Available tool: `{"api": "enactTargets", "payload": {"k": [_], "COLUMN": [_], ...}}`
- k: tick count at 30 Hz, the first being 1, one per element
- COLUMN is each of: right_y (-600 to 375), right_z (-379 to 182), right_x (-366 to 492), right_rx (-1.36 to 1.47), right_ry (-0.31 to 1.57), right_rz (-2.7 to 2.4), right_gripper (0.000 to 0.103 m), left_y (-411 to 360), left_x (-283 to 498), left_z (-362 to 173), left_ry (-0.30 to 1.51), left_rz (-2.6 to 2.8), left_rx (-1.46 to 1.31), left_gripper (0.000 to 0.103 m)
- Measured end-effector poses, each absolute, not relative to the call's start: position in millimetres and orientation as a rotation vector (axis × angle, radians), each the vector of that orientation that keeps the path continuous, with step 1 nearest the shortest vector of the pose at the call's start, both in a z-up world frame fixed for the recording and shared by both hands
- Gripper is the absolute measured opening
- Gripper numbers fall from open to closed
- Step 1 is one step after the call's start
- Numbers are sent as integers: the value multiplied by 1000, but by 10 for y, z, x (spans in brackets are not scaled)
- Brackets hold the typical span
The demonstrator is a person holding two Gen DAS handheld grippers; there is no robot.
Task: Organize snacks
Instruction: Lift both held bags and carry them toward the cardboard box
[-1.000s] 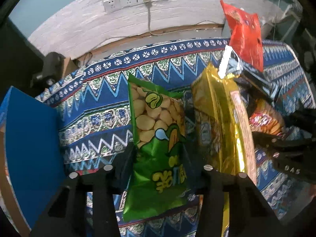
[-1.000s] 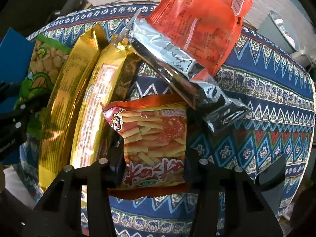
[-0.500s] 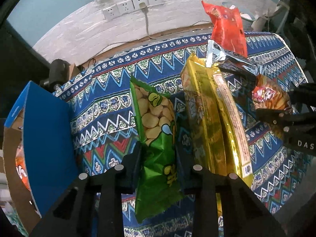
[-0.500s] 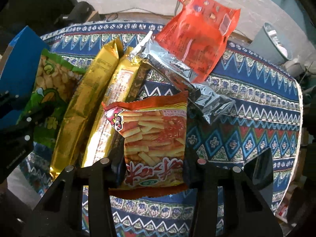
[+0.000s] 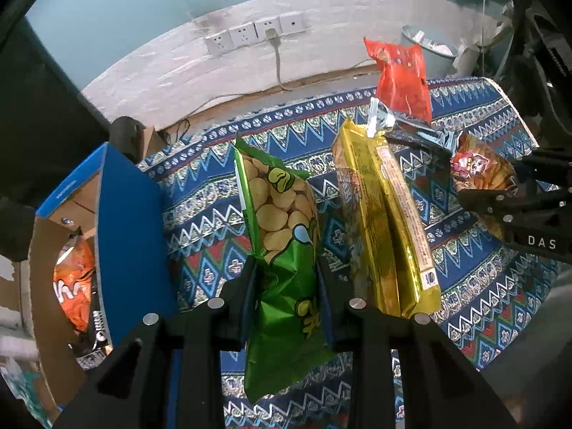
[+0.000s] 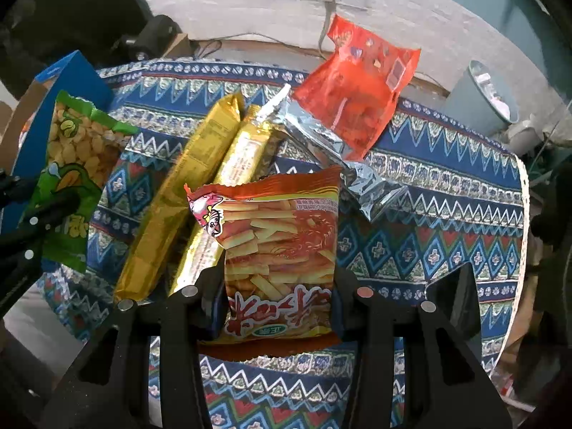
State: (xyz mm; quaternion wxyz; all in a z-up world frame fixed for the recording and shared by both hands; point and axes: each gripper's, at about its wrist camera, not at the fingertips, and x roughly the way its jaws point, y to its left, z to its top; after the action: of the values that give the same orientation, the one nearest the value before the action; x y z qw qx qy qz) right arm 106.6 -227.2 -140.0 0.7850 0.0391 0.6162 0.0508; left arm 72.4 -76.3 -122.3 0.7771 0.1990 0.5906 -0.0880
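Note:
My left gripper (image 5: 286, 286) is shut on a green bag of beans (image 5: 282, 236) and holds it up above the patterned tablecloth (image 5: 214, 196). The green bag also shows at the left of the right wrist view (image 6: 75, 164). My right gripper (image 6: 277, 286) is shut on an orange bag of snack sticks (image 6: 279, 250), lifted off the cloth; it shows at the right of the left wrist view (image 5: 479, 171). Two gold packs (image 6: 200, 193) lie side by side on the cloth between the grippers. A silver pack (image 6: 329, 153) and a red bag (image 6: 361, 85) lie behind them.
An open blue cardboard box (image 5: 125, 228) stands at the table's left edge with an orange snack bag (image 5: 73, 286) inside. A grey bin (image 6: 479, 100) stands beyond the table's far right. Wall sockets (image 5: 254, 32) and a cable lie behind the table.
Both grippers have risen and pulled back with their bags, so more of the table and the blue box shows. The gold, silver and red packs have stayed in place.

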Motion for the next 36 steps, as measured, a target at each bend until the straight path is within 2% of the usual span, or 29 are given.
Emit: {"api": "enactTargets", "payload": {"k": [15,21,22,28,30,32,33,35,36], "right_y": [-2143,-2036,-2012,-1859,-1820,-1792,-1786,-1780,-1785], "right_z": [-1055,-928,-905,-873,-892,-922,-936,-961,-968], "right_x": [996,1024,1034,1100,1116,1127,1130,1136,1135], "right_rx": [66,64,63,50,44,38,37,35,35], "right_ry": [1261,1238,1234,1232,1237,1245,1248,1254,1255], "right_rz": [134,150,153,169,172,177,177,176,175], "right_gripper": [44,44,44,44,44,44,44,44,44], "left_y": [-544,-423,-400,-243,-194,-131,-107,-85,-87], "left_x": [598,563,559,575,594,609,603,588,577], "left_z": [-802,-671,-652,-725,-842,-969,-1013,-1095,-1132], "left_ry": [1215,1200,1196,1235,1286,1343,1354,1372,1381], "left_rz": [-179,-172,-171,-175,-175,-171,-170,-161,-156], "left_rx": [388,360,356,302,277,233,212,197,193], "left_gripper": [28,20,13,13,17,36,41,57,61]}}
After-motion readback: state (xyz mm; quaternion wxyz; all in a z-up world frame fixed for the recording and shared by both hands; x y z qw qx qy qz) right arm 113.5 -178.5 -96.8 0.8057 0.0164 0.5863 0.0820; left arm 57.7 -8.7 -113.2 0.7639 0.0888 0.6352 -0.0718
